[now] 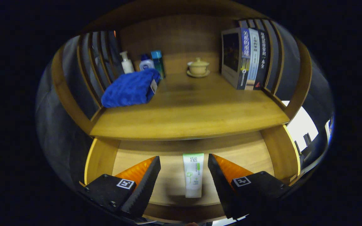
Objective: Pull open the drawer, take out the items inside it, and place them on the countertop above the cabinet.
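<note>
The gripper [184,163] hangs wide open over the pulled-out drawer [101,160], its fingers either side of the tube [193,175] lying flat on the drawer floor, and a shallow close could slide off it, short of the countertop [187,110] beyond.

Gripper view rides close above the open drawer [181,188] — facing the countertop [187,116].

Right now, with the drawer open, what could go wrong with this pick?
1. The claw is open, its fingers either side of the tube, which lies flat on the drawer floor; closing too high may just nudge it.
2. The countertop edge overhangs the drawer; a steep lift could hit it.
</note>
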Available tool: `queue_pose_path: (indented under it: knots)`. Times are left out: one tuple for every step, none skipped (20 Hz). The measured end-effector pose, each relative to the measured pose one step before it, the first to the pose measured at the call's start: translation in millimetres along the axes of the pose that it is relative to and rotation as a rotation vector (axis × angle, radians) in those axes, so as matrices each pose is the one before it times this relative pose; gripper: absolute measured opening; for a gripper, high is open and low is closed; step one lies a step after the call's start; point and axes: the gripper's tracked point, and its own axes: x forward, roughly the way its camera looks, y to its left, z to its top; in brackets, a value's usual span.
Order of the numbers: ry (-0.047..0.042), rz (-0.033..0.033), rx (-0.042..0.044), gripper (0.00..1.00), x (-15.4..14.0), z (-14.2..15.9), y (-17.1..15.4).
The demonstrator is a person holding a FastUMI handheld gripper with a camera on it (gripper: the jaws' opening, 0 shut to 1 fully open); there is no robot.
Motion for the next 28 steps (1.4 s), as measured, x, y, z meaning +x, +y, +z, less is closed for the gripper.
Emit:
queue_pose_path:
  knots:
    - [0.03844, -0.00928, -0.00282, 0.98, 6.21, -4.56, -1.25]
    - [0.03549, -0.00502, -0.00669, 0.98, 7.12, -4.75, 1.07]
    - [0.03889, -0.00689, -0.00745, 0.98, 6.32, -6.35, 1.58]
    - [0.04159, -0.00440, -0.01083, 0.98, 6.15, -7.68, 1.59]
    - [0.03445, -0.01354, -0.00817, 0.98, 5.08, -5.81, 0.09]
    - [0.03277, -0.01464, -0.01218, 0.98, 3.87, -4.77, -3.58]
    - [0.02733, -0.01355, -0.00974, 0.98, 5.37, -4.53, -2.36]
    - [0.02717, -0.00870, 0.00021, 0.98, 6.06, -6.06, -3.15]
    - [0.02315, -0.00133, 0.00549, 0.98, 4.61, -3.91, -0.88]
    - [0.02299, -0.00103, 0.00646, 0.98, 4.09, -3.39, -0.40]
    - [0.02208, -0.00020, 0.00095, 0.98, 3.15, -3.06, -0.27]
    - [0.02622, -0.00030, -0.00075, 0.98, 3.75, -4.40, 1.21]
    - [0.02230, -0.00231, -0.00056, 0.98, 2.01, -3.11, -0.73]
    - [0.02040, -0.00278, -0.00233, 0.98, 2.64, -4.17, -1.35]
    - [0.01853, -0.00902, -0.00241, 0.97, 1.30, -2.82, -1.87]
    - [0.01912, -0.01423, -0.00465, 0.96, 1.19, -2.48, -3.00]
    - [0.01869, -0.00545, -0.00658, 0.89, -0.19, -2.17, -1.64]
    - [0.01876, 0.01739, -0.00094, 0.81, -3.38, -1.23, 1.96]
    - [0.00105, -0.00610, 0.00048, 0.74, -3.64, 1.71, -2.36]
    - [-0.00013, 0.00369, 0.00296, 0.66, 0.31, 0.35, -0.40]
    - [0.00656, 0.01329, 0.00167, 0.58, -2.91, -0.51, 0.75]
    - [-0.00327, 0.01098, 0.00376, 0.58, -2.40, 1.14, -0.16]
    - [-0.01121, 0.00382, 0.00299, 0.54, -2.53, 3.38, -1.12]
    - [-0.01343, 0.00545, -0.00309, 0.51, -5.26, 5.73, -2.12]
    - [-0.00761, 0.01071, 0.00325, 0.48, -6.53, 3.86, -0.84]
    - [-0.01649, 0.01678, 0.01200, 0.44, -9.52, 6.80, 0.67]
    - [-0.01636, 0.01621, 0.00963, 0.44, -10.37, 8.01, 0.78]
    - [-0.01709, 0.00994, 0.00828, 0.44, -11.20, 8.86, -0.29]
